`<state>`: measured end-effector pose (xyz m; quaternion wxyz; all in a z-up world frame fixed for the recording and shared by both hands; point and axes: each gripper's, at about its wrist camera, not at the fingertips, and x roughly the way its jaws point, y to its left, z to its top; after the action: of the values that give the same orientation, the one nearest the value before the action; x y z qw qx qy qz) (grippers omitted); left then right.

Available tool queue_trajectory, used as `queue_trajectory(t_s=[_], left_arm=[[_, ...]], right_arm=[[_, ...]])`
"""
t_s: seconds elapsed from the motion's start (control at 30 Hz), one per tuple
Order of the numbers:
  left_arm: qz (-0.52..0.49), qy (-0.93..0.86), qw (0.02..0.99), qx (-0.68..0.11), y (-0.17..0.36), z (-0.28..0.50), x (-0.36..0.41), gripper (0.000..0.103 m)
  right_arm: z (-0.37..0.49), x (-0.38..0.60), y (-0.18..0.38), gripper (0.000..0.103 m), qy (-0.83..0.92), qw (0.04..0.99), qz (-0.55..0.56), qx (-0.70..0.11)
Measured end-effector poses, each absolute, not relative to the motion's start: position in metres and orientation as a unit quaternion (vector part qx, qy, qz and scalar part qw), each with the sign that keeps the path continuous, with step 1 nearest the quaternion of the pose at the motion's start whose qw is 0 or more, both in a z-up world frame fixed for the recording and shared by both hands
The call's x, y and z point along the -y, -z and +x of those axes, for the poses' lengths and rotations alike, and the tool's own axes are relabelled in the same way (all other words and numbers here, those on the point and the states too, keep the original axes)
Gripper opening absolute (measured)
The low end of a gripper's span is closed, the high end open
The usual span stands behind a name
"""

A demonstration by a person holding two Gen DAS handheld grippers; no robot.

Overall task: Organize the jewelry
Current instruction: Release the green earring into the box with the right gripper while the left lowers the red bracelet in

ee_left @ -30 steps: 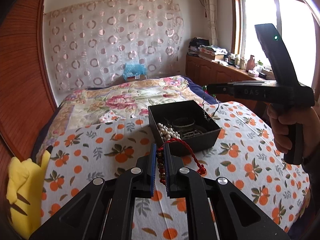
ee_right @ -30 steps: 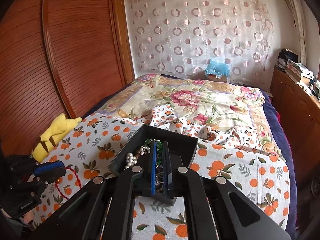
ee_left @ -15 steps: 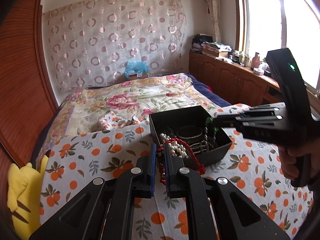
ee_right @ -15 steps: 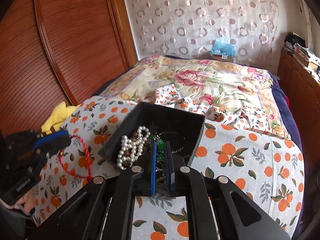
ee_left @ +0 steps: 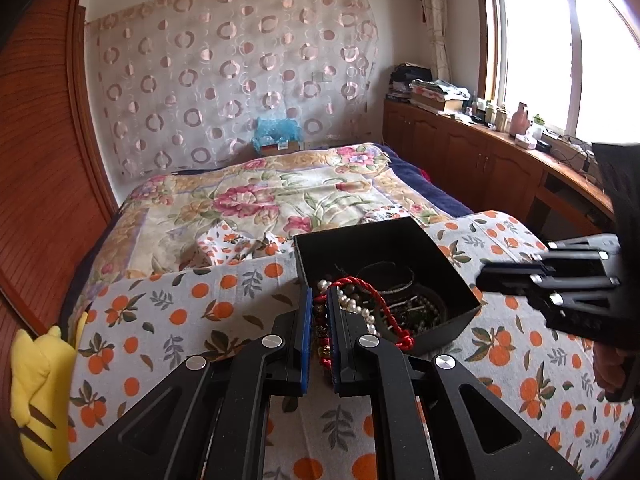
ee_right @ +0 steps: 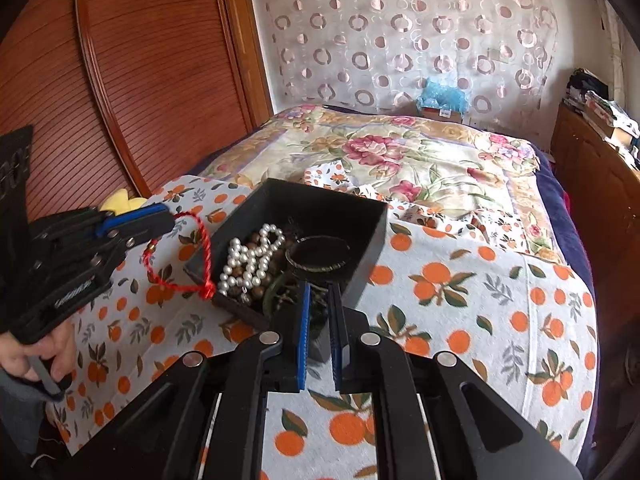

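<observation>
A black open box (ee_left: 360, 228) sits on the orange-print cloth (ee_left: 180, 320) with pearls (ee_left: 352, 304), a dark bangle (ee_left: 384, 276) and bead strands inside. My left gripper (ee_left: 319, 292) is shut on a red cord bracelet (ee_left: 360, 285) with brown beads, whose loop hangs over the box's near-left corner. From the right wrist view, the left gripper (ee_right: 168, 218) sits left of the box (ee_right: 320, 192), the red cord bracelet (ee_right: 200, 256) draping onto its rim. My right gripper (ee_right: 319, 286) is shut and dips over the near edge by green beads (ee_right: 272, 296). I cannot tell whether a strand is pinched.
A yellow plush toy (ee_left: 36, 380) lies at the cloth's left edge. A floral quilt (ee_left: 260, 200) covers the bed beyond the box. A wooden wardrobe (ee_right: 140, 80) stands on the left and wooden cabinets (ee_left: 480, 160) run under the window on the right.
The left gripper carried the red bracelet closer to the box, its loop now over the rim. The right gripper sank lower onto the box; no green-bead strand hangs from its tip now.
</observation>
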<state>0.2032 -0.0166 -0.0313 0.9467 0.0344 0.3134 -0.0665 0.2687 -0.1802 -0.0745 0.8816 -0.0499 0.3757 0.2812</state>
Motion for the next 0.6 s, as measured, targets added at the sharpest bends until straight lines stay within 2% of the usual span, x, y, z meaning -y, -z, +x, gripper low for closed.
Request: queue_trajectory(t_s=[0.6], left_arm=[[0.035, 0.060, 0.949, -0.306, 0.025, 0.238, 0.043, 0.007]], right_arm=[[0.242, 0.202, 0.090, 0.011, -0.278, 0.883, -0.054, -0.374]])
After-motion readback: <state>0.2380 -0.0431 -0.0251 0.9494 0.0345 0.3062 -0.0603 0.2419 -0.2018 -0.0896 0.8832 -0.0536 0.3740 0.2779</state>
